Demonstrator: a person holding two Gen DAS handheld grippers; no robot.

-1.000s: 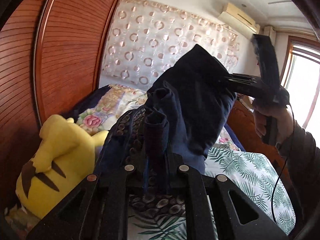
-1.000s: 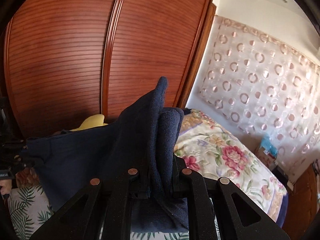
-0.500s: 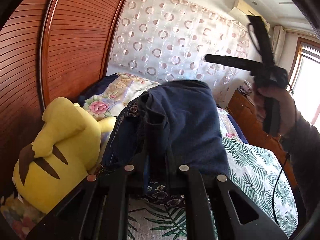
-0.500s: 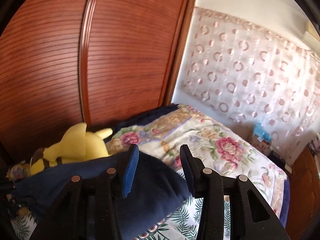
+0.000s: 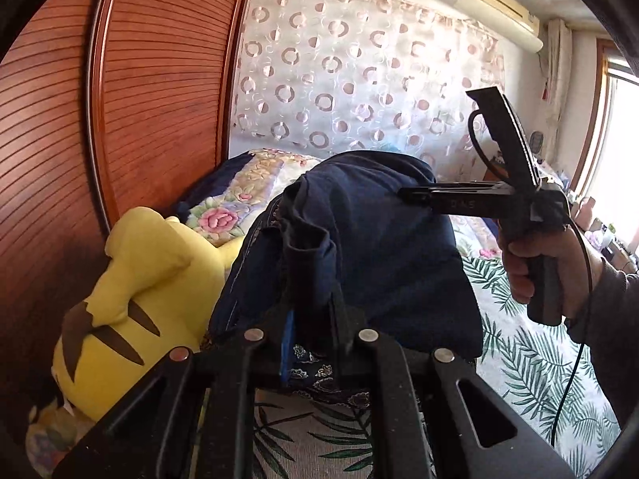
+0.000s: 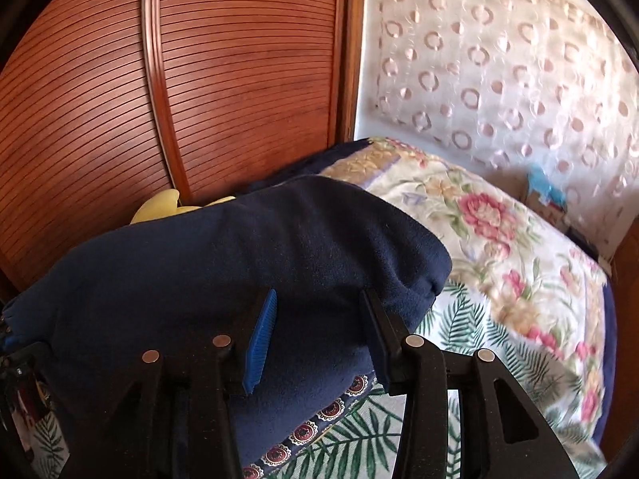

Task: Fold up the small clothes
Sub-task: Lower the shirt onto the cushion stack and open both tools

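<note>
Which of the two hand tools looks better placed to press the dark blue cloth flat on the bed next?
Probably the right gripper: its fingers stand apart and free just over the navy garment. The left gripper has a bunched fold between its fingers, so it is busy.

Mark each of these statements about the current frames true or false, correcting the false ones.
1. The left gripper pinches a bunched part of the navy garment. True.
2. The right gripper is clamped on the garment. False: its jaws stand apart above the cloth.
3. A yellow plush toy lies beside the garment. True.
4. The garment lies on a bare wooden floor. False: it lies on a leaf-print bedspread.
</note>
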